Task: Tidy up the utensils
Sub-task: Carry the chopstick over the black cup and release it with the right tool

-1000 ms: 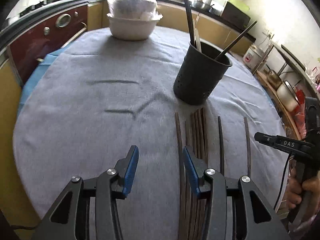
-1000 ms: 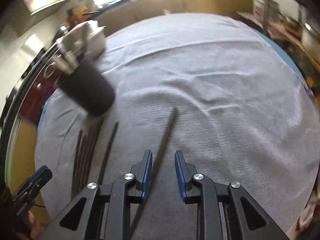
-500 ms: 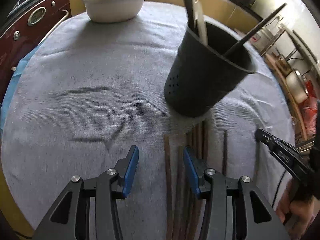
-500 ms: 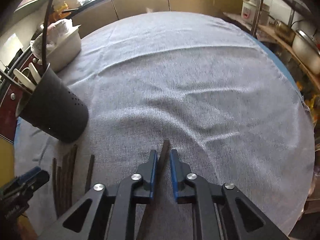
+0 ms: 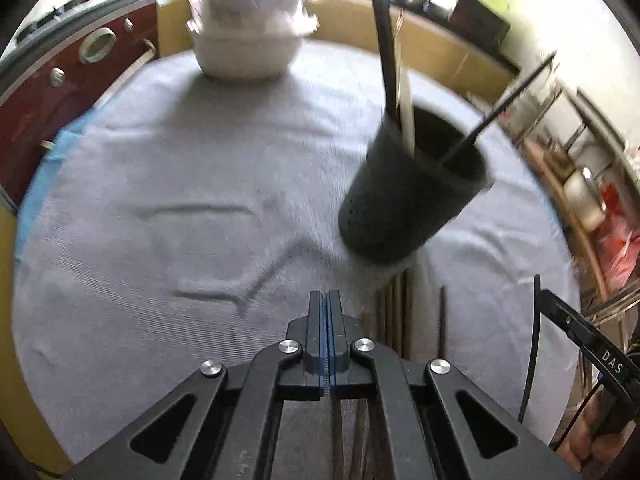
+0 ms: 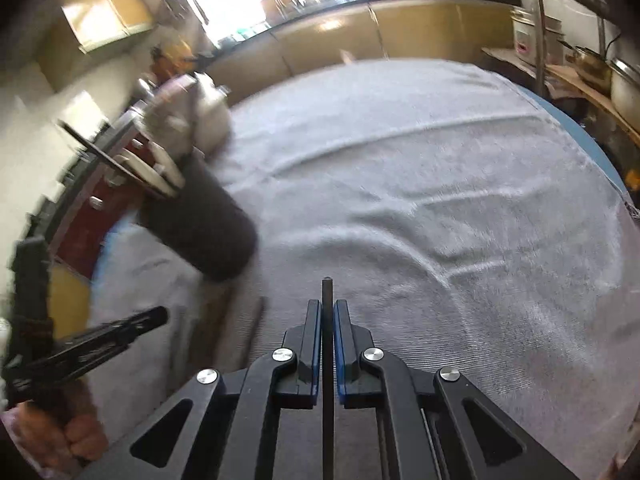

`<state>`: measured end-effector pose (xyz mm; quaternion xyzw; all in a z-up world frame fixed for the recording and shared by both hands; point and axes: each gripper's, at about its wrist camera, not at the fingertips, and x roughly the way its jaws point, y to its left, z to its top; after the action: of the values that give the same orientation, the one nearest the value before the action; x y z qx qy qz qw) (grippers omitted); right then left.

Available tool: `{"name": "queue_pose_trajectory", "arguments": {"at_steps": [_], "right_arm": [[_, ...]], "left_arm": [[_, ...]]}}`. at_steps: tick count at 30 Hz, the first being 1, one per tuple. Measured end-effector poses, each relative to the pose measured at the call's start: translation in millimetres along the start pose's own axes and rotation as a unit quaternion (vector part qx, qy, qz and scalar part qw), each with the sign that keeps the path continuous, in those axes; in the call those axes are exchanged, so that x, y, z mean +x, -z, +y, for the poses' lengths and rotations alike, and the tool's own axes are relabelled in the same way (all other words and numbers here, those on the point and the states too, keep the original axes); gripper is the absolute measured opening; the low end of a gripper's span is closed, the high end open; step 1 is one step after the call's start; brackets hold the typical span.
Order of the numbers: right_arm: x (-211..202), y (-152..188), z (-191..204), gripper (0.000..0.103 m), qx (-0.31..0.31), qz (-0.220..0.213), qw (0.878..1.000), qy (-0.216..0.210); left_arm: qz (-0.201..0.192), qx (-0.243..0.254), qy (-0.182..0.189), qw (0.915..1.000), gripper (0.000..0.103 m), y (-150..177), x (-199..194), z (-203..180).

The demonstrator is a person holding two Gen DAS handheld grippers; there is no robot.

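Dark wood, thin and rigid: the chopstick [image 6: 327, 360] now sits pinched between the blue pads of the right tongs [image 6: 327, 312], its tip poking out at 12 o'clock past the fingertips and its shaft running back under the tool. It looks light and stiff, unlikely to bend, but smooth and narrow enough to swivel or slide in a flat-pad grip, so a hold nearer its middle would likely keep it from tipping when it is lifted toward the black holder [image 6: 200, 220], which stands at about 10 o'clock in the right view on the grey cloth [image 6: 440, 200] covering the desk. The left tongs [image 5: 325, 308] are pressed together; a chopstick shaft seems to pass beneath them, but whether they grip it I cannot tell. In the left view the holder [image 5: 408, 196] sits at 1 o'clock, with utensils already standing in it, and a bundle of loose chopsticks [image 5: 394, 308] lies on the cloth just below its base, with one more stick [image 5: 442, 320] slightly apart. A white tub [image 5: 248, 52] stands at the far edge at 11 o'clock.
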<state>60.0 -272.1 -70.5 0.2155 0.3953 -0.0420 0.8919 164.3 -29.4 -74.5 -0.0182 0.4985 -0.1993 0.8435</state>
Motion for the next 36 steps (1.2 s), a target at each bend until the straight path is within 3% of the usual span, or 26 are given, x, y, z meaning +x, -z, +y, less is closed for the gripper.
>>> {"name": "queue_pose_trajectory", "arguments": {"at_steps": [4,6,8,11,14,18,21,23,25,27,31,36], "right_arm": [[-34,-1,9,0.006,0.007,-0.047,0.997,-0.053],[-47,-2,19,0.006,-0.006,-0.072,0.996,-0.059],[-50,-3,27,0.006,-0.018,-0.08,0.996,-0.047],[-48,-2,33,0.006,-0.025,-0.077,0.996,-0.044],[-43,1,29,0.006,-0.023,-0.07,0.996,-0.044],[-31,3,20,0.006,-0.014,-0.06,0.997,-0.045],[-25,3,16,0.006,-0.008,-0.056,0.997,-0.047],[-23,3,14,0.006,-0.008,-0.055,0.997,-0.048],[-21,4,13,0.006,-0.007,-0.053,0.997,-0.048],[-20,4,10,0.006,-0.003,-0.052,0.997,-0.049],[-22,4,9,0.006,0.002,-0.054,0.997,-0.051],[-43,1,16,0.006,-0.012,-0.083,0.995,-0.058]], "left_arm": [[-0.061,-0.002,0.008,0.9981,0.001,-1,-42,1],[-0.065,0.006,-0.01,0.9978,0.001,-4,-50,1],[-0.028,0.003,0.007,0.9996,0.001,-8,-35,4],[0.035,-0.003,-0.018,0.9992,0.005,-10,-6,7],[0.06,-0.015,-0.012,0.998,0.009,-10,15,6],[0.09,-0.02,-0.01,0.9957,0.029,-17,39,-4],[0.105,-0.018,-0.025,0.9941,0.028,-21,58,-8],[0.096,-0.006,-0.029,0.9949,0.028,-22,61,-10],[0.087,0.007,-0.039,0.9954,0.022,-21,62,-13],[0.077,0.018,-0.052,0.9955,0.005,-20,63,-13],[0.068,0.005,-0.04,0.9969,0.005,-17,57,-5],[0.0,0.002,-0.021,0.9998,0.005,-16,4,1]]}}
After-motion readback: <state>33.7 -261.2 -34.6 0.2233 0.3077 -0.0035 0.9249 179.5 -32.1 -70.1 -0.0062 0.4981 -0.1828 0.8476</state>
